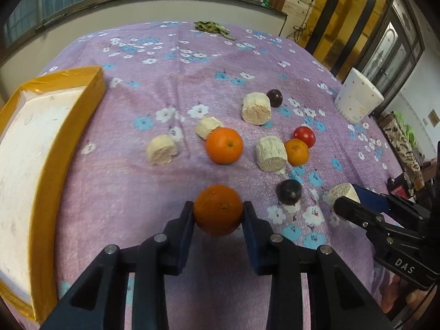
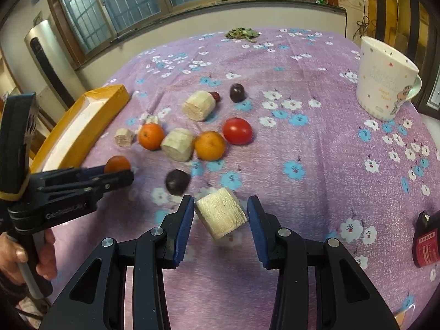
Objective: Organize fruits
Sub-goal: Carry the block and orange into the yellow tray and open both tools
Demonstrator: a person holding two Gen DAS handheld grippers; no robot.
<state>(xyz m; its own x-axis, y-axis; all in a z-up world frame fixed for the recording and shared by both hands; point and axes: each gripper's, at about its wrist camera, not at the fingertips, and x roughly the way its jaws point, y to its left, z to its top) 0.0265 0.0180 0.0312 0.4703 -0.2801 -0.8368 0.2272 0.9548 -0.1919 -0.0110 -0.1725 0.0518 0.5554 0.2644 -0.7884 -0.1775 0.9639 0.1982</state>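
In the left wrist view my left gripper (image 1: 218, 212) is shut on an orange (image 1: 218, 209), one pad pressed against each side, low over the purple flowered cloth (image 1: 165, 187). In the right wrist view my right gripper (image 2: 221, 216) is shut on a pale fibrous chunk (image 2: 221, 213), tilted and held just above the cloth. Further out lie two more oranges (image 1: 224, 145) (image 1: 296, 151), a red tomato (image 1: 304, 136), two dark plums (image 1: 288, 191) (image 1: 275, 97) and several pale chunks (image 1: 271, 157). The right gripper also shows at the right edge (image 1: 348, 196).
A yellow box (image 1: 82, 126) with a white inside lies at the left. A white mug (image 2: 385, 82) stands at the right. Green leaves (image 1: 211, 27) lie at the far edge, a red and black object (image 2: 426, 242) at the near right. A hand (image 2: 16, 258) holds the left gripper's handle.
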